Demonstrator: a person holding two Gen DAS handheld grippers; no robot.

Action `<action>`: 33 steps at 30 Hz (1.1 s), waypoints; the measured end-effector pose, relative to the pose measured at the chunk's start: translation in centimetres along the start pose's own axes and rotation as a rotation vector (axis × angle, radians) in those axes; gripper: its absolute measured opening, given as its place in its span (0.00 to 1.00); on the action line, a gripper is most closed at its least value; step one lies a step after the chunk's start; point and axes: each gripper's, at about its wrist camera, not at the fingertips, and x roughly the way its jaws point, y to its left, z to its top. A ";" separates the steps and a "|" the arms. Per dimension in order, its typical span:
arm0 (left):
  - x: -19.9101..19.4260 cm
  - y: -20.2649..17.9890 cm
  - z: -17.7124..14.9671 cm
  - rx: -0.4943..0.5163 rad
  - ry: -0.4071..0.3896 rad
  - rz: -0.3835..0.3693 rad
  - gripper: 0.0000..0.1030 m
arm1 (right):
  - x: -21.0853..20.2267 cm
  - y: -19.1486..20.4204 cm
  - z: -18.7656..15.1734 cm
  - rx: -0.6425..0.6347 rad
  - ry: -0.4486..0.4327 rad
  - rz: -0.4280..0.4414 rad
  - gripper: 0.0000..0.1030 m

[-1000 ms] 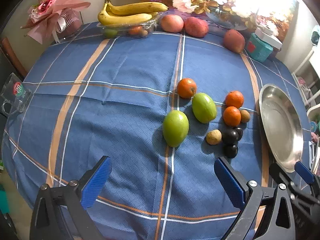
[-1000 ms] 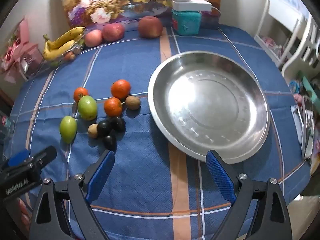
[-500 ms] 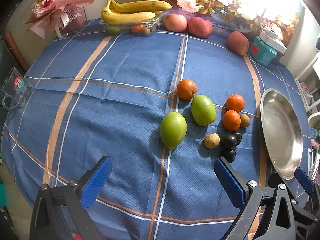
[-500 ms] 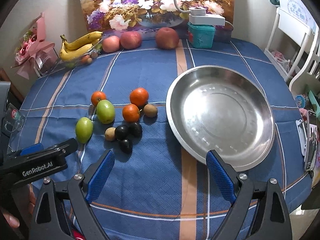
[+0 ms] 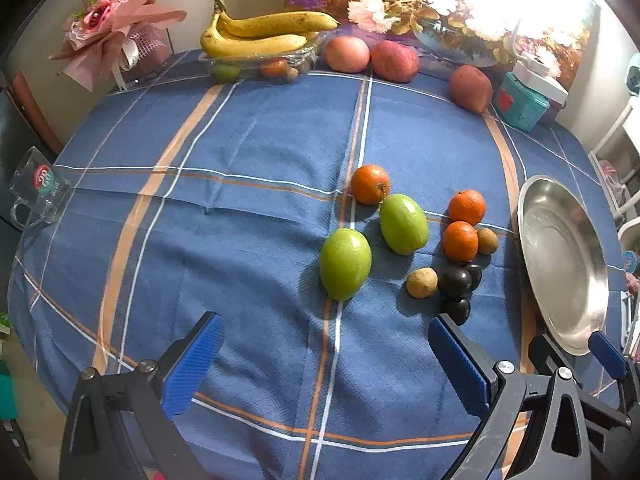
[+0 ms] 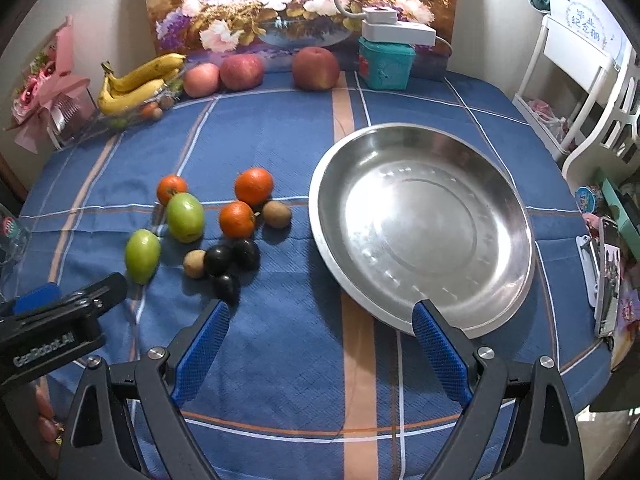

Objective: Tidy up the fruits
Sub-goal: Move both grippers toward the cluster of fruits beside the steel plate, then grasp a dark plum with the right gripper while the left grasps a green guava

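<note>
Left gripper (image 5: pixel 324 344) was spread wide, nothing between the fingers, hovering over the blue cloth (image 5: pixel 240 232). Right gripper (image 6: pixel 320 324) was equally wide apart and empty.

Fruit cluster sat ahead of the left fingers, loose on the cloth:
- near green fruit (image 5: pixel 345 263) just beyond the fingertips, roughly centred between them
- second green fruit (image 5: pixel 403 223) further out, touching an orange (image 5: pixel 370 184) behind it
- two more oranges (image 5: pixel 464 222) ahead of the left gripper's right finger, a kiwi (image 5: pixel 488 240) touching the nearer one
- another kiwi (image 5: pixel 421 282) beside three dark plums (image 5: pixel 456 282) (nearest plum just past that finger's tip)

From the right wrist view the cluster lay ahead and left of the left finger (image 6: pixel 200 350); nearest plum was just off its tip. Steel plate (image 6: pixel 500 184) sat ahead, its near rim by the right finger's tip, no fruit in it.

Far edge of the table: bananas (image 6: pixel 138 80) on a clear tray, three apples (image 6: pixel 316 68), teal box (image 6: pixel 384 68).
</note>
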 end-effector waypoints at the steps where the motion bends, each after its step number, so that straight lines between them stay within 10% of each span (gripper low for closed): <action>1: 0.0 0.2 -0.1 -0.004 -0.002 0.002 1.00 | 0.2 0.0 0.0 0.002 0.007 -0.005 0.90; 20: -0.1 1.7 2.6 0.033 -0.079 0.013 1.00 | 0.1 1.1 1.3 0.085 -0.029 0.020 0.90; 29: 3.7 4.2 4.8 -0.104 0.085 -0.099 0.98 | 2.5 3.4 2.9 0.147 0.003 0.087 0.90; 33: 4.5 3.1 5.4 -0.088 0.095 -0.126 0.89 | 3.2 5.0 3.3 0.078 0.011 0.068 0.70</action>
